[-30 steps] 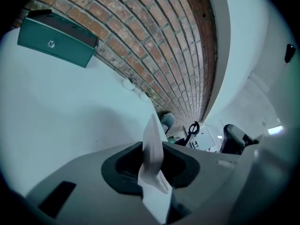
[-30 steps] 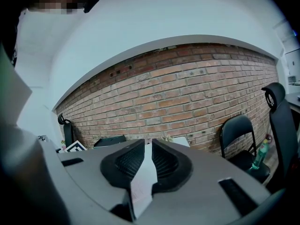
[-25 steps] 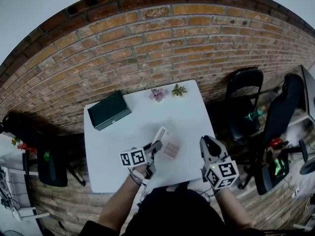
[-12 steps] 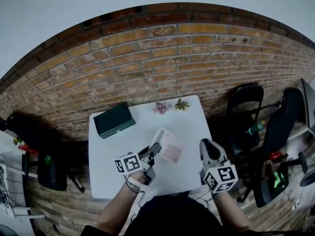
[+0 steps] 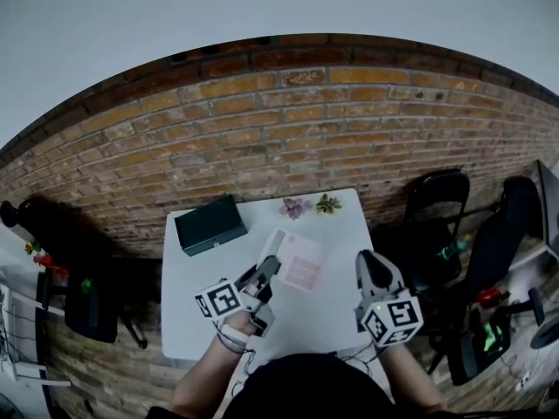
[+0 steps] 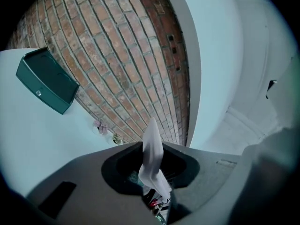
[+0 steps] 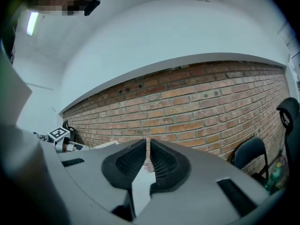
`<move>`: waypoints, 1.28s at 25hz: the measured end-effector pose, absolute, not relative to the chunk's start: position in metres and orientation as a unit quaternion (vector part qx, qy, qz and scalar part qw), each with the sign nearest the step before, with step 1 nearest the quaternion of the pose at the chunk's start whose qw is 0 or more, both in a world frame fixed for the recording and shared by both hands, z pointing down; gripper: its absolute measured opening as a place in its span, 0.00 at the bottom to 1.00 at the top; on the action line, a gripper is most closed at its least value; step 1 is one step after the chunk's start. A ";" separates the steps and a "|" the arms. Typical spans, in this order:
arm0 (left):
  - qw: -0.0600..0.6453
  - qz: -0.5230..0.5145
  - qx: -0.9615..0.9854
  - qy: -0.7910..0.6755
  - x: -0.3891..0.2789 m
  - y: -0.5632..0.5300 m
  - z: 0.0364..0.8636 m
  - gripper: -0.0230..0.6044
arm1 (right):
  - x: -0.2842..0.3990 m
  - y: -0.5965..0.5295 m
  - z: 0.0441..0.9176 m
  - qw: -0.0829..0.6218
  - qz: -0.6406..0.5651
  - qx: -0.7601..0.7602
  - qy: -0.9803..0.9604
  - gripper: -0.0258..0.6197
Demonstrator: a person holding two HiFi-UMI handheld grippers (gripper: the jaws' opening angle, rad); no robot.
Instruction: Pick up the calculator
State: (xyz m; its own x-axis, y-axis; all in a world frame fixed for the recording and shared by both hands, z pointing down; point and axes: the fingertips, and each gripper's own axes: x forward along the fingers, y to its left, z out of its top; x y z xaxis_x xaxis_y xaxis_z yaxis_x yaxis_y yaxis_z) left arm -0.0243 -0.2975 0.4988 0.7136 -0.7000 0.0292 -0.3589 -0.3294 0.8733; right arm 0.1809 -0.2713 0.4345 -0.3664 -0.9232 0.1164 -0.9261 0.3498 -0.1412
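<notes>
The calculator (image 5: 300,264), a flat pink and white slab, hangs tilted above the white table (image 5: 336,230). My left gripper (image 5: 270,268) is shut on its left edge. In the left gripper view the calculator (image 6: 152,156) stands edge-on between the dark pads, rising past them. My right gripper (image 5: 370,264) hovers to the right of the calculator, apart from it. Its jaws (image 7: 148,149) stand almost together with nothing between them. The left gripper's marker cube (image 7: 59,133) shows at the left of the right gripper view.
A dark green box (image 5: 210,224) lies at the table's back left corner. Two small flower sprigs (image 5: 295,207) lie at the back edge by the brick wall (image 5: 288,129). Black chairs (image 5: 439,197) stand right of the table; dark equipment (image 5: 92,304) stands left.
The left gripper has lifted the calculator off the table and tipped it up. The right gripper has risen a little and its jaws have drawn together.
</notes>
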 end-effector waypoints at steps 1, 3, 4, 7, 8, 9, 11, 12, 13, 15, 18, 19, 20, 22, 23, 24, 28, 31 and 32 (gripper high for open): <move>0.472 -0.189 0.793 -0.336 -0.029 -0.298 0.494 0.17 | 0.180 -0.273 0.430 0.007 0.086 0.563 -0.822 0.09; 0.465 -0.202 0.792 -0.339 -0.037 -0.300 0.484 0.17 | 0.179 -0.276 0.423 0.006 0.075 0.562 -0.824 0.10; 0.461 -0.207 0.793 -0.342 -0.040 -0.300 0.480 0.17 | 0.179 -0.278 0.419 0.005 0.069 0.561 -0.825 0.10; 0.456 -0.221 0.787 -0.352 -0.051 -0.300 0.470 0.17 | 0.177 -0.283 0.405 0.003 0.053 0.561 -0.826 0.07; 0.455 -0.229 0.785 -0.353 -0.054 -0.300 0.466 0.17 | 0.176 -0.284 0.401 0.002 0.050 0.560 -0.827 0.06; 0.453 -0.236 0.784 -0.353 -0.057 -0.299 0.462 0.17 | 0.175 -0.284 0.398 0.000 0.047 0.558 -0.828 0.06; 0.445 -0.243 0.784 -0.356 -0.063 -0.298 0.457 0.17 | 0.172 -0.285 0.393 -0.005 0.042 0.553 -0.832 0.05; 0.443 -0.245 0.784 -0.360 -0.067 -0.298 0.456 0.17 | 0.170 -0.285 0.391 -0.007 0.040 0.551 -0.834 0.05; 0.442 -0.246 0.783 -0.363 -0.070 -0.297 0.455 0.17 | 0.168 -0.285 0.388 -0.008 0.037 0.548 -0.835 0.05; 0.448 -0.248 0.774 -0.372 -0.076 -0.295 0.456 0.17 | 0.165 -0.284 0.383 -0.010 0.030 0.545 -0.838 0.05; 0.453 -0.251 0.765 -0.382 -0.082 -0.291 0.458 0.17 | 0.163 -0.281 0.378 -0.010 0.020 0.543 -0.839 0.05; 0.449 -0.256 0.768 -0.379 -0.083 -0.290 0.456 0.17 | 0.163 -0.280 0.377 -0.010 0.018 0.543 -0.840 0.05; 0.446 -0.261 0.768 -0.378 -0.084 -0.290 0.454 0.17 | 0.163 -0.279 0.377 -0.009 0.017 0.542 -0.840 0.05; 0.439 -0.267 0.770 -0.378 -0.086 -0.289 0.451 0.17 | 0.163 -0.279 0.379 -0.007 0.016 0.541 -0.841 0.05; 0.436 -0.269 0.771 -0.378 -0.087 -0.289 0.450 0.17 | 0.164 -0.278 0.380 -0.006 0.016 0.541 -0.841 0.05; 0.435 -0.270 0.771 -0.379 -0.087 -0.288 0.449 0.17 | 0.165 -0.278 0.381 -0.006 0.016 0.541 -0.841 0.05; 0.428 -0.264 0.777 -0.380 -0.087 -0.286 0.448 0.17 | 0.166 -0.277 0.382 -0.006 0.022 0.544 -0.839 0.05; 0.433 -0.263 0.773 -0.382 -0.089 -0.286 0.451 0.17 | 0.164 -0.277 0.386 -0.004 0.026 0.542 -0.840 0.05; 0.436 -0.262 0.771 -0.383 -0.090 -0.286 0.452 0.17 | 0.163 -0.277 0.387 -0.003 0.027 0.541 -0.841 0.05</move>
State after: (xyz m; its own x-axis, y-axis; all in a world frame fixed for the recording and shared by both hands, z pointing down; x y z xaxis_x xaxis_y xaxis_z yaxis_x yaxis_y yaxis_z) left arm -0.0896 -0.2859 0.4524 0.5687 -0.8195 -0.0710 -0.3622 -0.3270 0.8729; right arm 0.1630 -0.2771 0.3871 -0.4145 -0.9097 0.0248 -0.9094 0.4131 -0.0481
